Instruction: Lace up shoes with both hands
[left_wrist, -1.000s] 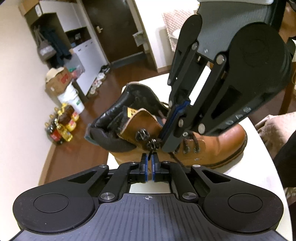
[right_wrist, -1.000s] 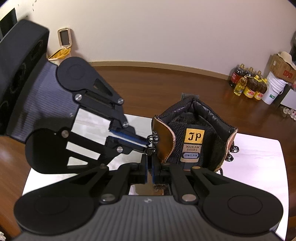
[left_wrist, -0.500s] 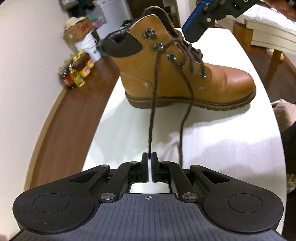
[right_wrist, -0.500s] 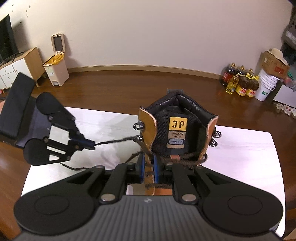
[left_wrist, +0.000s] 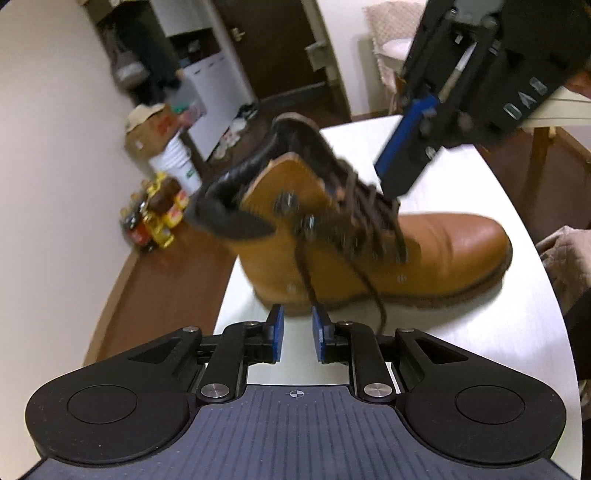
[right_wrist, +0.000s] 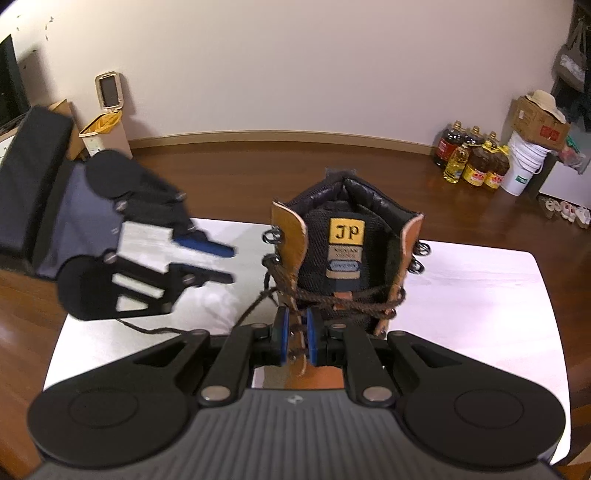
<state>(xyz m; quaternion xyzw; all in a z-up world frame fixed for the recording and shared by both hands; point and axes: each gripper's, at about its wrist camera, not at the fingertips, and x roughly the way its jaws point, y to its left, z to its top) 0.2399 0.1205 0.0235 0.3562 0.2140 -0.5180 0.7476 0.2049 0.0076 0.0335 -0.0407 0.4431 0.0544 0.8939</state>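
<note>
Boot: we see the tan lace-up boot (left_wrist: 424, 258) on the white table (left_wrist: 461, 332).
Left gripper (left_wrist: 297, 329): jaws opening, empty, beside the boot's heel.
Right gripper (right_wrist: 296, 339): narrowly parted over the brown laces (right_wrist: 295, 332); we cannot tell whether it grips them.

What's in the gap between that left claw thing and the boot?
In the right wrist view, only bare white table separates the left gripper, jaws opening and empty, from the boot. The loose lace hangs lower down.

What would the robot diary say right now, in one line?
left gripper: opening, empty | right gripper: over laces | boot: on table
</note>
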